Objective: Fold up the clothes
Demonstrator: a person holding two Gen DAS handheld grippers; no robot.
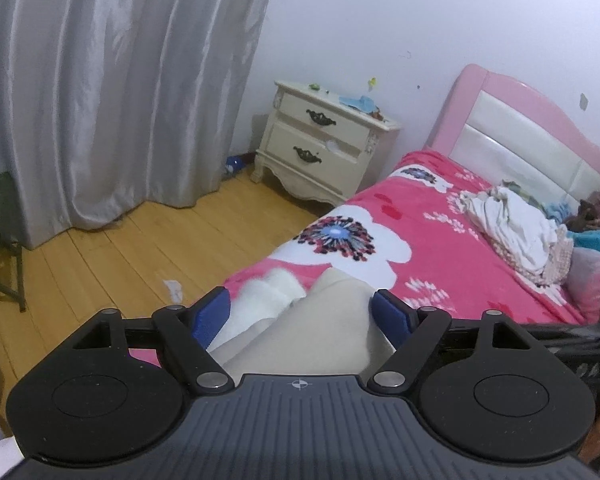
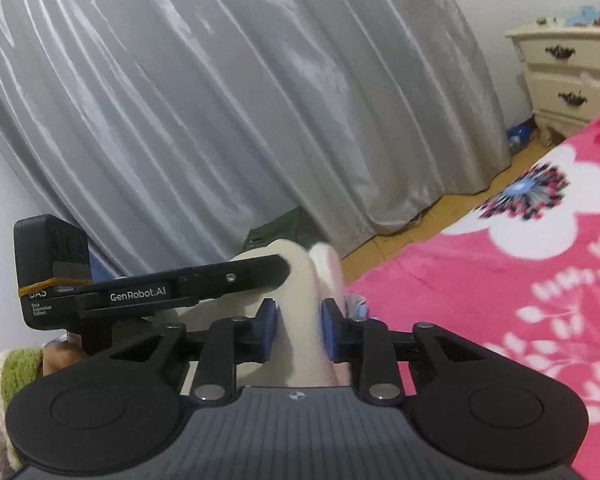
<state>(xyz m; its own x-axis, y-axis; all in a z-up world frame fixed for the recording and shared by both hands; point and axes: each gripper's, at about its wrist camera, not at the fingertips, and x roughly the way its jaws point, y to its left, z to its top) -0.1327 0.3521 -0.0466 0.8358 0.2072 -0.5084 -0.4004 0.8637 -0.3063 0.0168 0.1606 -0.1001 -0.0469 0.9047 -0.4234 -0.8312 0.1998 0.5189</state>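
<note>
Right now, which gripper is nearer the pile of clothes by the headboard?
Probably right. The right gripper sits on the side toward the pile of clothes; the left gripper is farther off across the bed.

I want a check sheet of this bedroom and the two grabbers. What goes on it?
Surface: bed with a pink flowered blanket.
Job's things: cream garment between both grabbers; heap of clothes near the headboard.
Clutter: small things on the nightstand; scrap of paper on the wooden floor.
Grippers: left gripper jaws wide, cloth between them, grip unclear; right gripper jaws closed on the garment.
Cables: nothing seen.
Surroundings: grey curtain, white wall, a person at the bed's far end.
</note>
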